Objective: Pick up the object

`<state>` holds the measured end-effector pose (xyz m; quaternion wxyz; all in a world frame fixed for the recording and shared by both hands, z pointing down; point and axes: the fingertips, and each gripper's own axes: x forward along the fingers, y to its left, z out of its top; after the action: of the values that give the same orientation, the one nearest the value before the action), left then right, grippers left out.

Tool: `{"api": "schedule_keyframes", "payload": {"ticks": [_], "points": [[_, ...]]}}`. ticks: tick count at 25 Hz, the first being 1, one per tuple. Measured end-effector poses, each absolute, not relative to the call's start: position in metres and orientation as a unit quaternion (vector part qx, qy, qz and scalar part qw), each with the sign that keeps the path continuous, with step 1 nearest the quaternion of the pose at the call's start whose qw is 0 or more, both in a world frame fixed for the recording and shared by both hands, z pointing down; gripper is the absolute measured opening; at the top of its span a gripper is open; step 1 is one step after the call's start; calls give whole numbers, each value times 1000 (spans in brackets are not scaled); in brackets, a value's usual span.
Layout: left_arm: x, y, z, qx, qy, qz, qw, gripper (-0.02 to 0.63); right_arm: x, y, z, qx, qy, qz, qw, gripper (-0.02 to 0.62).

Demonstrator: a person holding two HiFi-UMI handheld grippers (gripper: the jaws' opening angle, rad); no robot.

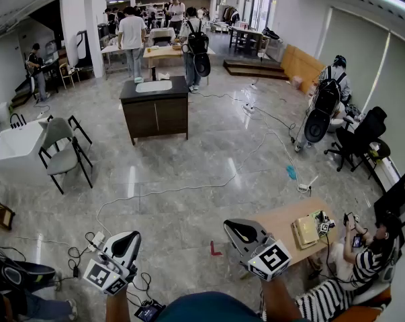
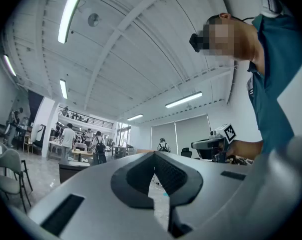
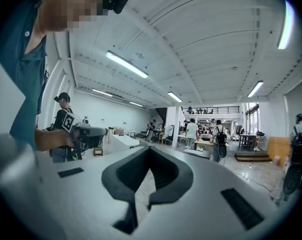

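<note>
Left claw (image 1: 126, 241) and right claw (image 1: 239, 230) hover closed above floor (image 1: 189, 200).

Grey tile floor (image 1: 189, 149) w/ white cable (image 1: 189, 187), red mark (image 1: 215, 250), dark cabinet (image 1: 155, 113) on it.

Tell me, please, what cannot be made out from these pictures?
- Object to pick up: no view singles it out; the left gripper and right gripper are shut on nothing.
- Items on the wooden table, head view: too small to identify.
- Wearer's forearms, head view: cut off by the bottom edge.
</note>
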<state>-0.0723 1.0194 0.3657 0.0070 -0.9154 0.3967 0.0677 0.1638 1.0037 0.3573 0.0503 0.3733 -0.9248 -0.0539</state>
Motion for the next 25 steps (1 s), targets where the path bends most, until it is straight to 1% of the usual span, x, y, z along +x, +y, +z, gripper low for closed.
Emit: {"api": "schedule_keyframes", "payload": {"ticks": [14,25], "points": [[-99,1004,369,-916,395,74,2,5,136,989,358,375,-924,-50,49,14],[-119,981,372,-910,405,82,7,5,103,964,358,356,-933,-44,29,14]]}}
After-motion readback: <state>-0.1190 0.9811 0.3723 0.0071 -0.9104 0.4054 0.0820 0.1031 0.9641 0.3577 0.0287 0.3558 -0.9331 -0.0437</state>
